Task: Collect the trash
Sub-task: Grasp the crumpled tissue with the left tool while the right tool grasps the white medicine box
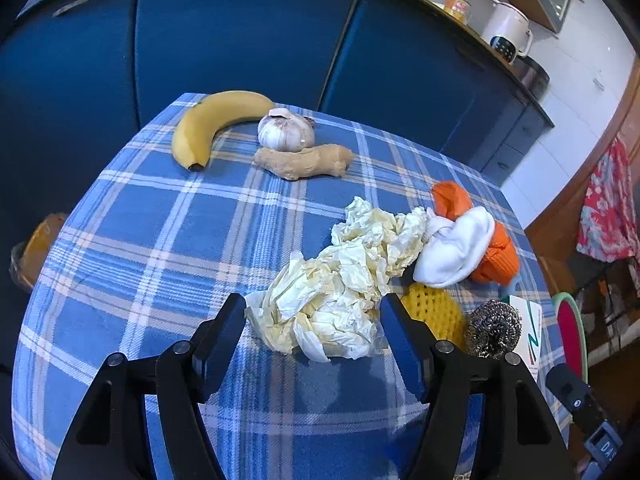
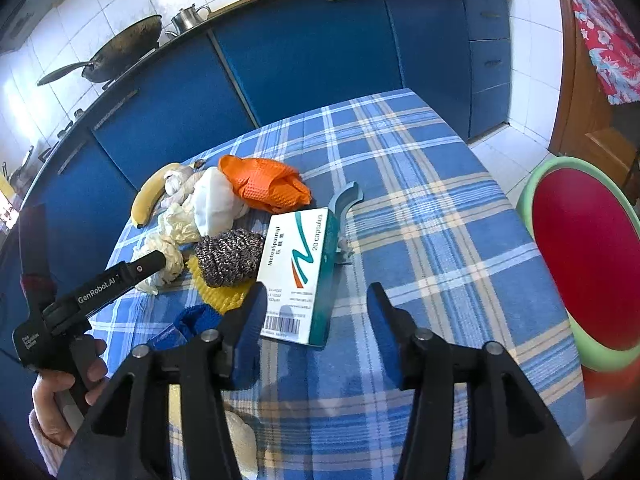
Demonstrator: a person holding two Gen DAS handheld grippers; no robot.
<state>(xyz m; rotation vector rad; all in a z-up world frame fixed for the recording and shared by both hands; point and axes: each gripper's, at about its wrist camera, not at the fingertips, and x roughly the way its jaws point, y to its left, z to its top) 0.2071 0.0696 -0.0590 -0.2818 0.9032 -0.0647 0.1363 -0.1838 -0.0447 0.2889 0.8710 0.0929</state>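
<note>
The left claw (image 1: pixel 312 312) stands wide, its jaws flanking crumpled cream paper (image 1: pixel 340 280) without pressing it. Only the right wrist view shows the right claw (image 2: pixel 316 304), also wide and empty, near a capsule box (image 2: pixel 298 272). Both lie on the plaid-clothed counter (image 1: pixel 160 240), blue kitchen cabinets (image 1: pixel 240 40) behind.

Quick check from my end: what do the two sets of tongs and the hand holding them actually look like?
Both the left tongs and right tongs have black angular linkage arms with silver pivot pins and blue pads. The left body carries white "GenRobot.AI" lettering. The hand gripping it shows a light knitted cuff.
</note>
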